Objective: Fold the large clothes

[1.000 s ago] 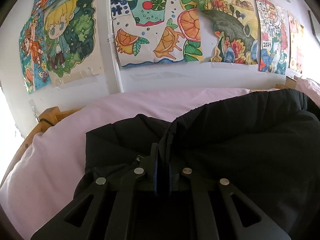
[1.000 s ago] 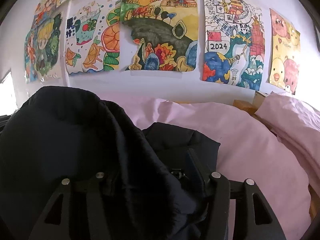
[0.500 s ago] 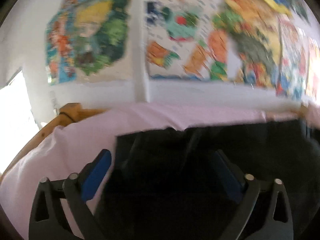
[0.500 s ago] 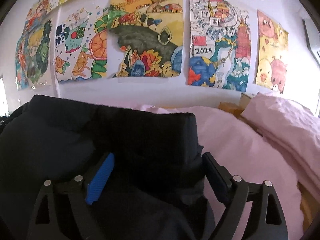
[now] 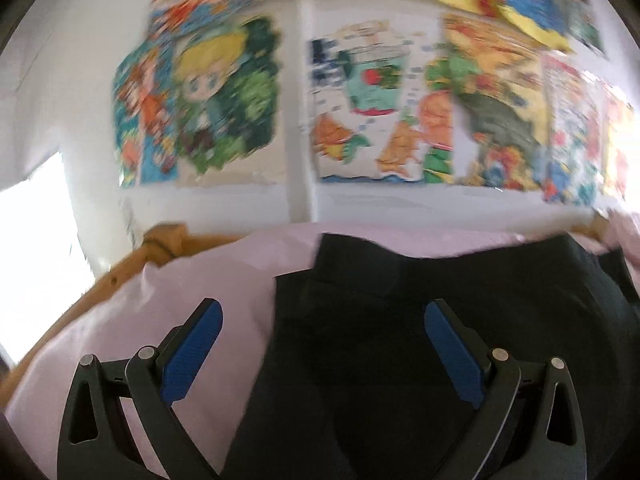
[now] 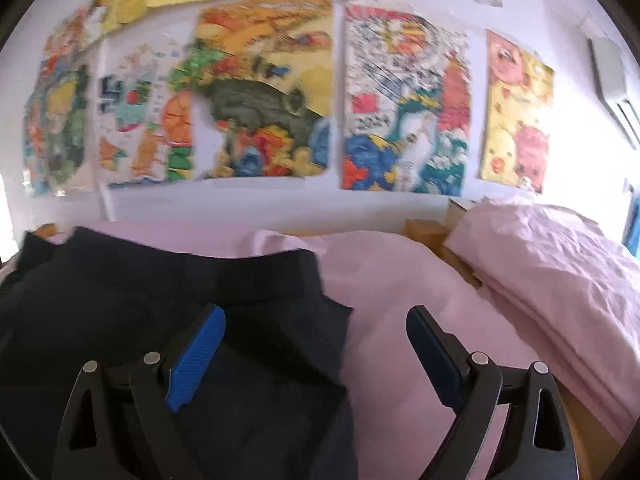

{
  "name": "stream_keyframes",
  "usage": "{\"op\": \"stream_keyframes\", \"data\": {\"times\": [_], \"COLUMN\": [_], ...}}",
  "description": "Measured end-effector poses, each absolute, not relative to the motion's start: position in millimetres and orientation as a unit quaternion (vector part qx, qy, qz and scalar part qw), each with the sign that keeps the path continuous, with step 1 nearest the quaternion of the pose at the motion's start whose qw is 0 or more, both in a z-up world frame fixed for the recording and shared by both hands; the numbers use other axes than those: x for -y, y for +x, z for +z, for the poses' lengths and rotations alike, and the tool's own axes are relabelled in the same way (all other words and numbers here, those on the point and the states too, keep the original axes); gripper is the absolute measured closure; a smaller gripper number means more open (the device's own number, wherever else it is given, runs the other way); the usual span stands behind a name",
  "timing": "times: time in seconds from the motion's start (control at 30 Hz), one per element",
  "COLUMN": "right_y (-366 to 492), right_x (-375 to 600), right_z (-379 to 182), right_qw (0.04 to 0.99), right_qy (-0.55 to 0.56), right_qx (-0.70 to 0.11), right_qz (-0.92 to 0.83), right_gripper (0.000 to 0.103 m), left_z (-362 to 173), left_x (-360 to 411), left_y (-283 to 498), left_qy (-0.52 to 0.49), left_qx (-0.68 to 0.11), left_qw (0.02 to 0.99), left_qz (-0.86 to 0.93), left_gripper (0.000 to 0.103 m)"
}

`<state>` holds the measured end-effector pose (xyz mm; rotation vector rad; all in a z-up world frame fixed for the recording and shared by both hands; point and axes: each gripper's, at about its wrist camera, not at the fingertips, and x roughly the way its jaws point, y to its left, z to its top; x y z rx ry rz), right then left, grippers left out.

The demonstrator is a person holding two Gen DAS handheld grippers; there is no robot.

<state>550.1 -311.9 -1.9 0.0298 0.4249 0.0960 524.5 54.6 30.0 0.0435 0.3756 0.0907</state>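
On the pink bed (image 5: 208,280), a black garment (image 5: 460,320) lies spread below a wall of drawings (image 6: 264,92). Both the left gripper (image 5: 322,340) and right gripper (image 6: 316,344) have just opened wide, nothing held. The fold is best checked flat before regripping. Blur hides seams; near edges are cut off.

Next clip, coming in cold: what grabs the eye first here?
The row of bright children's drawings taped across the white wall. Below them, a black garment lies folded on the pink bedsheet, with both open grippers, left and right, above its edges.
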Motion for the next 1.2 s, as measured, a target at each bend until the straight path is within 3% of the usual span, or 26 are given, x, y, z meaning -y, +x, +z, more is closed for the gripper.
{"op": "stream_keyframes", "data": {"times": [0.13, 0.33, 0.57, 0.87, 1.2], "right_y": [528.4, 535.9, 587.8, 640.1, 689.1], "right_x": [289.3, 239.8, 231.8, 230.1, 229.5], "right_z": [5.5, -7.8, -29.3, -56.7, -87.7], "right_qw": [0.974, 0.958, 0.95, 0.935, 0.914], "right_qy": [-0.002, -0.063, -0.039, -0.02, -0.001], "right_qx": [-0.197, -0.216, -0.253, -0.307, -0.364], "right_qz": [0.111, 0.179, 0.178, 0.178, 0.182], "right_gripper": [0.011, 0.011, 0.011, 0.0, 0.0], "left_z": [31.8, 16.9, 1.3, -26.6, -46.4], "left_x": [-19.0, 13.4, -6.0, -27.0, -40.2], "left_y": [516.3, 548.5, 597.7, 648.2, 680.7], "left_qy": [0.064, 0.083, 0.037, -0.006, -0.04], "left_qx": [-0.182, -0.236, -0.267, -0.331, -0.357], "left_qw": [0.981, 0.967, 0.963, 0.943, 0.932], "left_qz": [-0.016, -0.058, -0.032, -0.033, -0.041], "left_gripper": [0.004, 0.004, 0.003, 0.001, 0.001]}}
